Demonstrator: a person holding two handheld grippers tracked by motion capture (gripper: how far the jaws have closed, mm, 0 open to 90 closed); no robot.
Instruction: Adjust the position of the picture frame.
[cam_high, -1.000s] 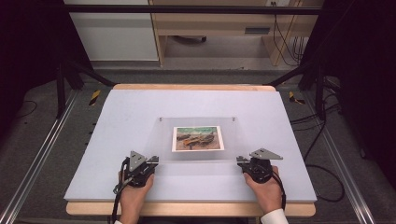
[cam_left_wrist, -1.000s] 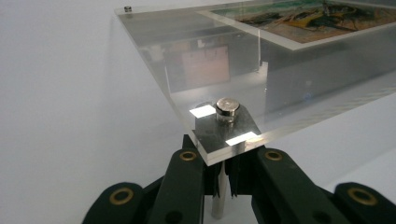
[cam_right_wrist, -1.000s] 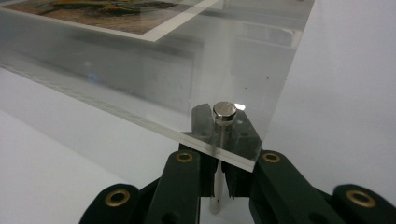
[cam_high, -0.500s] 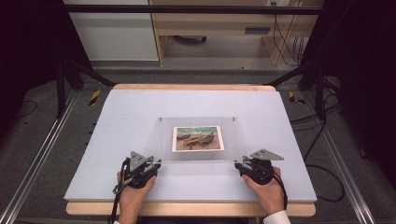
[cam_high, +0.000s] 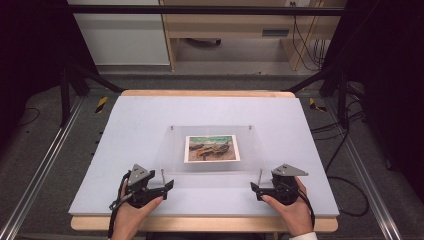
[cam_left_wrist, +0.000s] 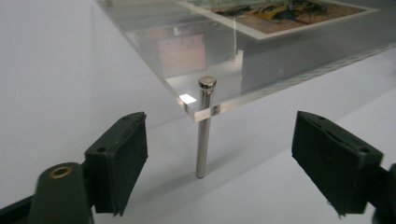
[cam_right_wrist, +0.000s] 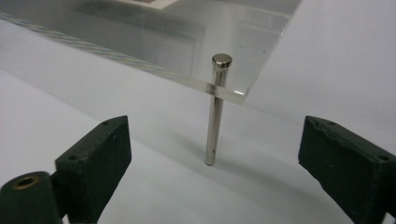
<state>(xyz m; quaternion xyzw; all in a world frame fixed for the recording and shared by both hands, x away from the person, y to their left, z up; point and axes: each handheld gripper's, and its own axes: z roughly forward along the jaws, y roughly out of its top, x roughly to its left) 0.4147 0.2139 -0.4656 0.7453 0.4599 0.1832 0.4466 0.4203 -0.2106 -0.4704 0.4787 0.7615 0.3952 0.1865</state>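
Now each gripper faces one near corner of the clear acrylic plate (cam_high: 210, 150), which stands on upright metal pins over a printed picture (cam_high: 211, 148). The left gripper (cam_left_wrist: 219, 161), jaws just spread wide and empty, has its pin (cam_left_wrist: 203, 135) dead ahead between the pads; the right gripper (cam_right_wrist: 219, 168) likewise frames its pin (cam_right_wrist: 214, 121).
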